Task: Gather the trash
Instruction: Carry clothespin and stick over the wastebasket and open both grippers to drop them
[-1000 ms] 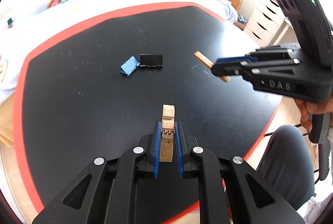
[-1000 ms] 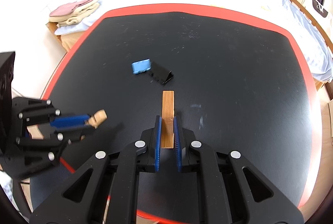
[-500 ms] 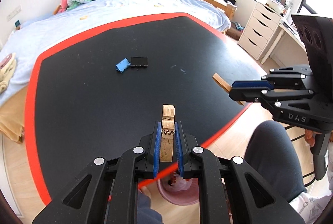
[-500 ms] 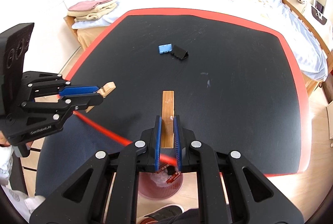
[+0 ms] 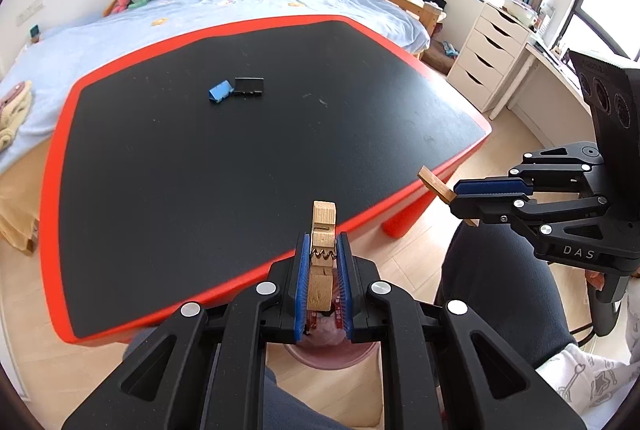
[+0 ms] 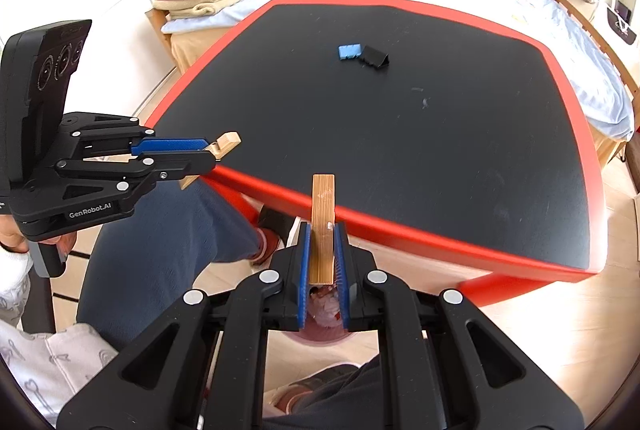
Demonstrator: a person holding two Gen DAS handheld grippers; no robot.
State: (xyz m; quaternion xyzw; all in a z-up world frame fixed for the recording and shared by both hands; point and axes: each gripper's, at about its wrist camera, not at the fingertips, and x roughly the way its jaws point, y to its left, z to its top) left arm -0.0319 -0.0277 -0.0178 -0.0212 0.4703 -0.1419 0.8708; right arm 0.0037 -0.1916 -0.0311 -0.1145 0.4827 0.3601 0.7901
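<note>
Two grippers loaded, both off the table (image 5: 240,158) and above the floor near its red front edge. Left gripper (image 5: 323,270) is clamped on a clothespin (image 5: 322,250), spring visible between the pads. Right gripper (image 6: 323,258) is clamped on a flat wood strip (image 6: 323,222), which sticks out forward past the fingertips.

Pink bin (image 5: 332,350) sits on the floor below, mostly hidden by the fingers in both wrist views; some wrappers show inside it through the finger gap. Looks like each gripper is roughly over it, but exact alignment is hard to tell.

Step in hand, my read: carry-to-bin, about to drop. Next move calls for centring each piece over the bin mouth, then opening the jaws. The strip is long, so it may tip on release; lower it first.

Remaining on the table: blue clip (image 5: 219,92) and black clip (image 5: 249,86), touching or nearly so, well apart from both grippers. Those are probably next.
</note>
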